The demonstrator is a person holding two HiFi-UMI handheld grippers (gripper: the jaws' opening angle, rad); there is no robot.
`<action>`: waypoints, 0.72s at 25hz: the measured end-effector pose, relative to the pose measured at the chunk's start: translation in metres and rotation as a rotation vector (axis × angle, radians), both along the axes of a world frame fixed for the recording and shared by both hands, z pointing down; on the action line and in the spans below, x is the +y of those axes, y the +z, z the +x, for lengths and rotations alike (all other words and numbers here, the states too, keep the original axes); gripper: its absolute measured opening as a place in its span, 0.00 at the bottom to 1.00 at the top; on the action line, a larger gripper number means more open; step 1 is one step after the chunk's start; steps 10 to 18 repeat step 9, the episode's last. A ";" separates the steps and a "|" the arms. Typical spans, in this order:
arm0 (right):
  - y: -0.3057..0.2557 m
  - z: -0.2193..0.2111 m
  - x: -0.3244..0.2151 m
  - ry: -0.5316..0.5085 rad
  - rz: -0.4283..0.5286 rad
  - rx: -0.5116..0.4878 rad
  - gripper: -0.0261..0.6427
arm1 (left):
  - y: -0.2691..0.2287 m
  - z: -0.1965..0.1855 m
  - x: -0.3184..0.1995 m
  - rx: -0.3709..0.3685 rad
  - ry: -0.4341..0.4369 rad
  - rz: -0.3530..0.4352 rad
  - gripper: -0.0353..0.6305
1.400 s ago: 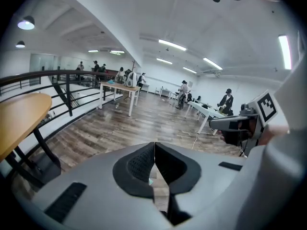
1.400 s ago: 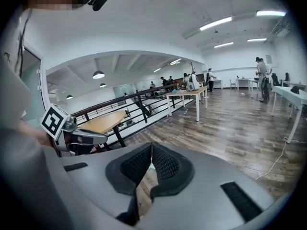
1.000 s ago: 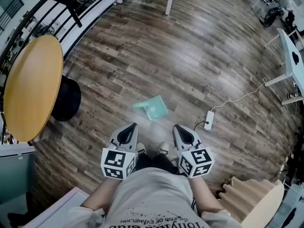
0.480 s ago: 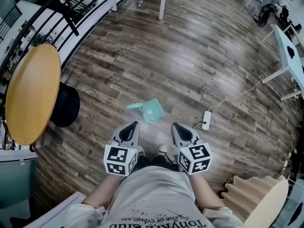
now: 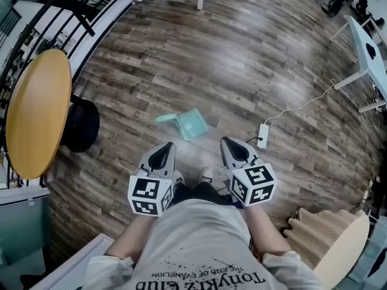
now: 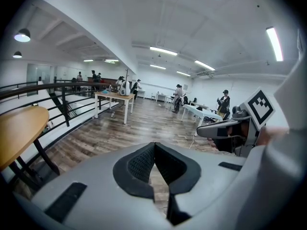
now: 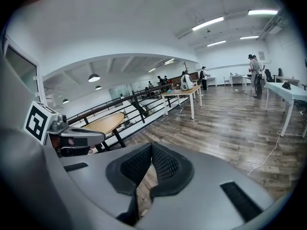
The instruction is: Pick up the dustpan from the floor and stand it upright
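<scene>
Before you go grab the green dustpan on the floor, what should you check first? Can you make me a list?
1. Mint-green plastic dustpan in sight: ok, it lies on the wooden floor.
2. Dustpan standing upright: not ok, it lies flat.
3. Left gripper ready to grasp: not ok, its jaws are shut with nothing between them.
4. Right gripper ready to grasp: not ok, shut and empty too.
5. White power strip out of the way: ok, it lies apart from the dustpan, to its right in the head view.
6. Grippers at the dustpan: not ok, both are short of it.
</scene>
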State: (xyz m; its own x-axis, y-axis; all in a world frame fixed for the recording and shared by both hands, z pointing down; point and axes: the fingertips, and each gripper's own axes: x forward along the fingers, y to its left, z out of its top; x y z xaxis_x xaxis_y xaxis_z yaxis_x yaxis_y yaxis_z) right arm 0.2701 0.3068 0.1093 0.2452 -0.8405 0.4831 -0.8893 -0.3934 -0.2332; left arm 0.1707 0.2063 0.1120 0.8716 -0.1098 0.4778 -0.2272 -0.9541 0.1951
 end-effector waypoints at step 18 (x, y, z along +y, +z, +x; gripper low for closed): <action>-0.001 0.005 0.002 -0.027 0.020 0.004 0.08 | 0.000 0.007 0.011 0.004 0.016 0.011 0.09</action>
